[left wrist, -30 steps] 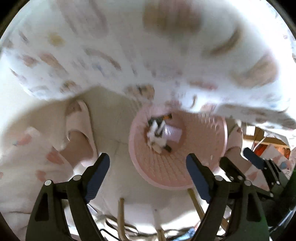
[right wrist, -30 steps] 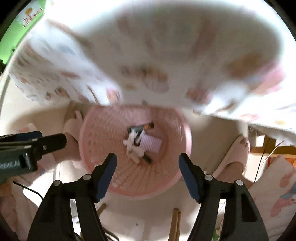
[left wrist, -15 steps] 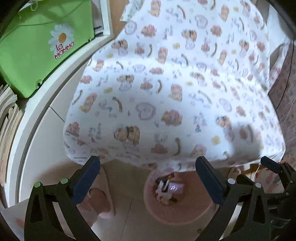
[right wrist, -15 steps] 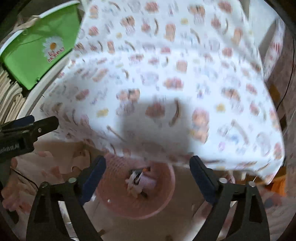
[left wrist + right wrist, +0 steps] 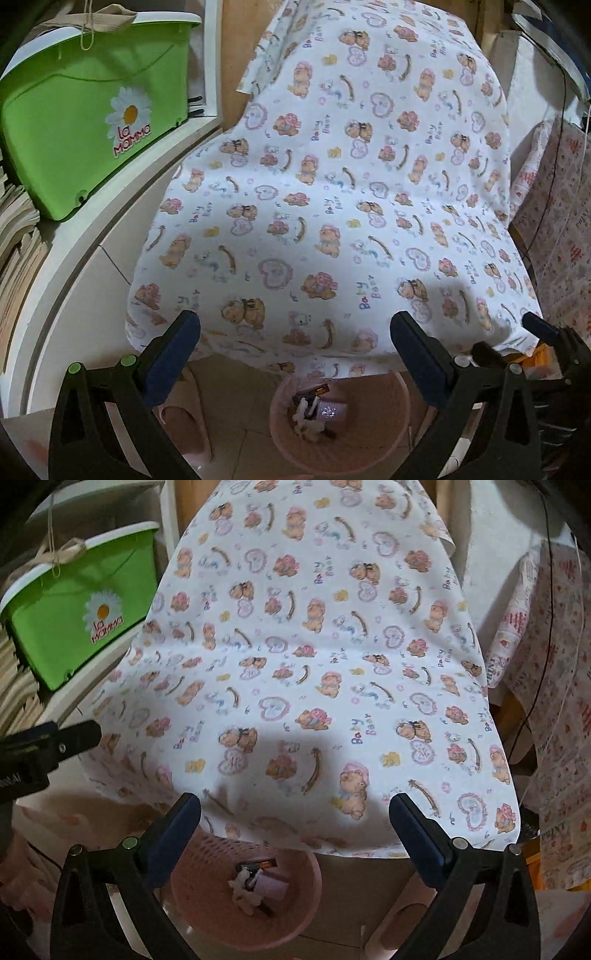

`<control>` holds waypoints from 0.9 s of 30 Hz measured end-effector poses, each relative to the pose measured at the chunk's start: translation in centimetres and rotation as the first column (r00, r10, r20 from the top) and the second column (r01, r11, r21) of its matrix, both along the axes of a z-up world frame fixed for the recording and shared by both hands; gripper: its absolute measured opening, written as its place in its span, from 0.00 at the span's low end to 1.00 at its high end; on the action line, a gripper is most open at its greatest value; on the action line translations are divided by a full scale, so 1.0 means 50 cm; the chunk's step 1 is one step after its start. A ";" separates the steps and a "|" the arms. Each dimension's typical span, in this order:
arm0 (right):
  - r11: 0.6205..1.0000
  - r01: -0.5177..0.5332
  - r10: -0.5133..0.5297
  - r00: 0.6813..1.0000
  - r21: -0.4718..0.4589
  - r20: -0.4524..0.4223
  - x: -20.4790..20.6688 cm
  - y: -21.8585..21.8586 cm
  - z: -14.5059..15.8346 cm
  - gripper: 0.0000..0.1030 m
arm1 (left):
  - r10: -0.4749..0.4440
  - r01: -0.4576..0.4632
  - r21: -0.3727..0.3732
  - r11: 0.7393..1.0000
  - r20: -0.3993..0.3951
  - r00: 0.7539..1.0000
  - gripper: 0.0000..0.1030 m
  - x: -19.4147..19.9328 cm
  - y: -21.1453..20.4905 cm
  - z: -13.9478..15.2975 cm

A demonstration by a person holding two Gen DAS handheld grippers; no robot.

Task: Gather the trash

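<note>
A pink perforated basket (image 5: 388, 435) stands on the floor under the table's near edge. In it lie bits of trash (image 5: 314, 410): crumpled white paper, a pale wrapper and a dark packet. My left gripper (image 5: 295, 354) hangs high above it, open and empty. In the right wrist view the basket (image 5: 306, 904) with the trash (image 5: 255, 886) sits low in the middle. My right gripper (image 5: 295, 830) holds nothing and its jaws are still opening. Each gripper shows at the edge of the other's view: the right gripper (image 5: 546, 339) and the left gripper (image 5: 55, 742).
A table under a white bear-printed cloth (image 5: 332, 184) fills the view ahead. A green box (image 5: 85, 122) sits on a white shelf at the left, with stacked paper below. A pink slipper (image 5: 184, 424) lies left of the basket. A red-printed cloth (image 5: 554, 221) hangs at the right.
Both grippers have risen and tipped upward, so the basket slid from mid-view to the bottom edge and the tabletop came into view. Both pairs of jaws spread wider.
</note>
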State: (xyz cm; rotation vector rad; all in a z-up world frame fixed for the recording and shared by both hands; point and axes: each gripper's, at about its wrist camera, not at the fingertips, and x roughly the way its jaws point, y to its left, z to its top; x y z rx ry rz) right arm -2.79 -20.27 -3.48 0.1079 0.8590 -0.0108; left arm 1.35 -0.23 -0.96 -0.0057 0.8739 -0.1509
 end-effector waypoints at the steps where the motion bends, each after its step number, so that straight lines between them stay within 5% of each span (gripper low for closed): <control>1: 1.000 0.005 -0.005 1.000 -0.002 0.003 -0.001 -0.002 0.000 1.00 | 0.004 -0.004 0.001 1.000 0.002 1.000 0.99 0.002 0.001 -0.001; 17: 1.000 0.026 -0.025 0.998 -0.017 0.054 -0.012 -0.010 0.020 1.00 | -0.011 -0.006 0.110 0.994 0.151 0.988 0.99 -0.025 -0.022 0.021; 27: 0.999 0.032 -0.031 0.996 -0.020 0.084 -0.020 -0.015 0.034 1.00 | -0.018 0.001 0.093 0.996 0.180 0.984 0.99 -0.031 -0.025 0.025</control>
